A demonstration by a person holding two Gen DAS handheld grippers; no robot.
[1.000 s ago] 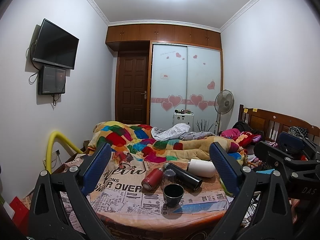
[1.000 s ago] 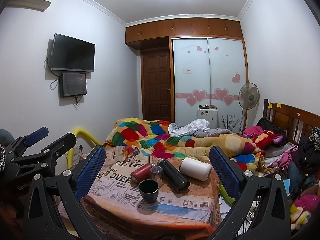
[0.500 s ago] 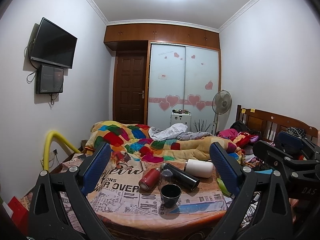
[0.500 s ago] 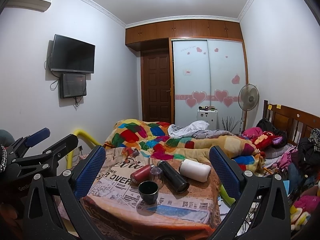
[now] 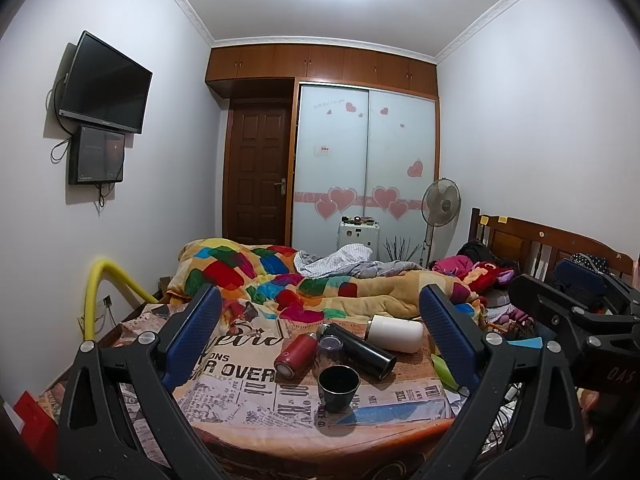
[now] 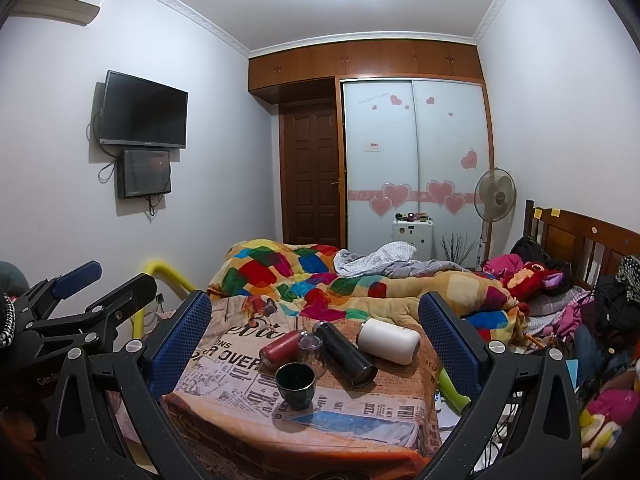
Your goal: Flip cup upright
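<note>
The cup [image 5: 338,384] is standing mouth up at the near edge of the table [image 5: 248,432], straight ahead of and below both tools, so I am judging it already done. What is left lying down is just behind it. The black flask [image 5: 360,348] is lying on its side with its long axis running from far-left to near-right, open end toward me. The red flask [image 5: 294,354] is lying left of it and the white flask [image 5: 394,333] farther off to the right, its axis crosswise. A small glass [image 5: 331,346] is sitting between red and black; I cannot tell which way up.

I am holding the left gripper [image 5: 319,300] with its jaws wide apart and empty, and the right gripper [image 6: 315,304] the same. Both are hanging well short of the table. The white flask is lying toward the right tool's side, the red toward the left's. The black flask is lying about midway between them.
</note>
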